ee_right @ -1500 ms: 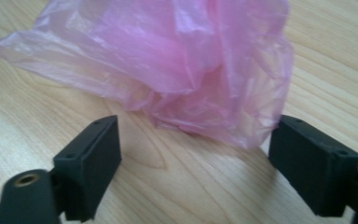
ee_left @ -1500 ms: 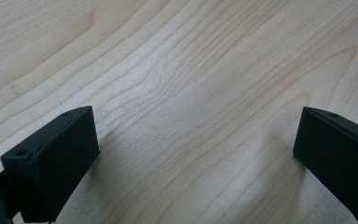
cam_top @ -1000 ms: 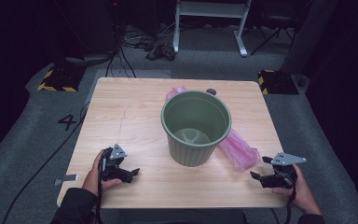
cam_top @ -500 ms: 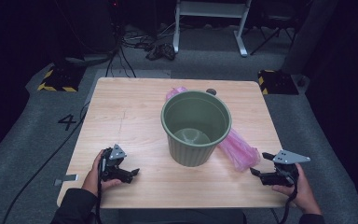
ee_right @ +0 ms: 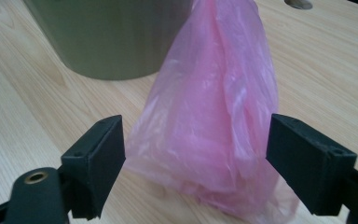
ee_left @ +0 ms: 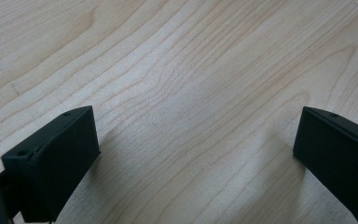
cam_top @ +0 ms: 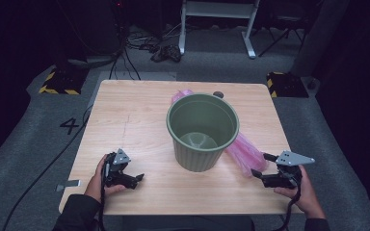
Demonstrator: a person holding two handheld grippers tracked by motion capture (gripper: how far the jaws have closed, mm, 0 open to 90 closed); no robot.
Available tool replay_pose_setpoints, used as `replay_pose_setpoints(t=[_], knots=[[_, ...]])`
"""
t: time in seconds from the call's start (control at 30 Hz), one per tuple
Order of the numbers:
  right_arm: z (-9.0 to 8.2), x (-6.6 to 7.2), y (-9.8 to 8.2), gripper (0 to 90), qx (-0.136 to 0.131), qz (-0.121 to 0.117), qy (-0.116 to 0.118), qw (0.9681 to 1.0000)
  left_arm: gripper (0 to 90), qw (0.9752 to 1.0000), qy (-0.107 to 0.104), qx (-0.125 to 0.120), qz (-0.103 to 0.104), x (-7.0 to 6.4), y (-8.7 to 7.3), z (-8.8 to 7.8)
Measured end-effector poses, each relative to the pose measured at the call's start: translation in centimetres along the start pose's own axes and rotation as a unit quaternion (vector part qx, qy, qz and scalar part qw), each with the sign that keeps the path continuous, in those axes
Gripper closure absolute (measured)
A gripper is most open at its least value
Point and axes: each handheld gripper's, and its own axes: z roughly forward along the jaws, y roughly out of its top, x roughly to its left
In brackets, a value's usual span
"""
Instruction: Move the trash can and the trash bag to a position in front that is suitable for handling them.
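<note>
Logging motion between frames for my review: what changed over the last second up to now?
The right claw edged a little toward the pink plastic bag, its jaws open on either side of the bag's end without gripping it. Nothing was taken hold of or let go. The left claw stayed open over the table, and the green bin and bag did not move.

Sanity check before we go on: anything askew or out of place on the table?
The pink plastic bag lies crumpled on the table, running behind the upright green bin instead of lining it. The bin looks empty. Nothing spilled or damaged.
</note>
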Motion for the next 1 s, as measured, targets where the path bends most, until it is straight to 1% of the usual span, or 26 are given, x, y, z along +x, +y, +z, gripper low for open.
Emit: replay_pose_setpoints(t=[0.03, 0.07, 0.1, 0.13, 0.17, 0.33, 0.4, 0.43, 0.5, 0.6, 0.63, 0.73, 0.83, 0.9, 0.93, 1.0], knots=[[0.2, 0.3, 0.4, 19.5, -0.009, -0.001, 0.011, 0.9999, 0.0, 1.0000, 0.000, 0.000, 0.000, 0.0, 0.0, 0.0], [0.2, 0.3, 0.4, 19.5, -0.009, -0.001, 0.011, 0.9999, 0.0, 1.0000, 0.000, 0.000, 0.000, 0.0, 0.0, 0.0], [0.3, 0.5, 0.7, 19.5, -0.010, -0.004, 0.017, 0.9998, 0.0, 1.0000, 0.000, 0.000, 0.000, 0.0, 0.0, 0.0], [0.5, 0.7, 0.9, 19.6, -0.010, -0.009, 0.017, 0.9998, 0.0, 1.0000, 0.000, 0.000, 0.000, 0.0, 0.0, 0.0], [0.8, 1.0, 1.4, 20.9, -0.015, -0.014, 0.023, 0.9995, 0.0, 1.0000, 0.000, 0.000, 0.000, 0.0, 0.0, 0.0], [1.4, 1.6, 2.2, 22.7, -0.018, -0.024, 0.029, 0.9991, 0.0, 1.0000, 0.000, 0.000, 0.000, 0.0, 0.0, 0.0], [2.0, 2.1, 2.7, 22.6, -0.012, -0.034, 0.034, 0.9988, 0.0, 1.0000, 0.000, 0.000, 0.000, 0.0, 0.0, 0.0], [2.0, 2.1, 2.7, 22.6, -0.012, -0.034, 0.034, 0.9988, 0.0, 1.0000, 0.000, 0.000, 0.000, 0.0, 0.0, 0.0], [2.5, 2.7, 3.2, 22.3, -0.014, -0.034, 0.039, 0.9985, 0.0, 1.0000, 0.000, 0.000, 0.000, 0.0, 0.0, 0.0], [2.9, 3.3, 3.5, 20.1, -0.013, -0.039, 0.032, 0.9987, 0.0, 1.0000, 0.000, 0.000, 0.000, 0.0, 0.0, 0.0], [3.3, 3.8, 3.7, 19.5, -0.013, -0.040, 0.040, 0.9983, 0.1, 1.0000, 0.000, 0.000, 0.000, 0.0, 0.0, 0.0], [4.0, 4.4, 4.0, 17.6, -0.012, -0.038, 0.041, 0.9984, 0.1, 1.0000, 0.001, 0.000, -0.001, 0.0, 0.0, 0.0], [4.5, 4.7, 4.3, 16.8, -0.014, -0.032, 0.050, 0.9982, 0.0, 1.0000, 0.001, -0.001, 0.001, -0.1, 0.0, 0.1], [5.0, 5.1, 4.5, 15.9, -0.013, -0.032, 0.054, 0.9980, 0.0, 1.0000, 0.003, 0.000, -0.003, -0.3, 0.2, 0.2], [5.4, 5.5, 4.7, 15.3, -0.017, -0.030, 0.063, 0.9974, 0.0, 1.0000, 0.005, -0.001, -0.003, -0.5, 0.4, 0.3], [5.8, 5.8, 5.0, 15.3, -0.018, -0.027, 0.064, 0.9974, 0.0, 1.0000, 0.001, 0.001, 0.000, -0.9, 0.7, 0.6]])
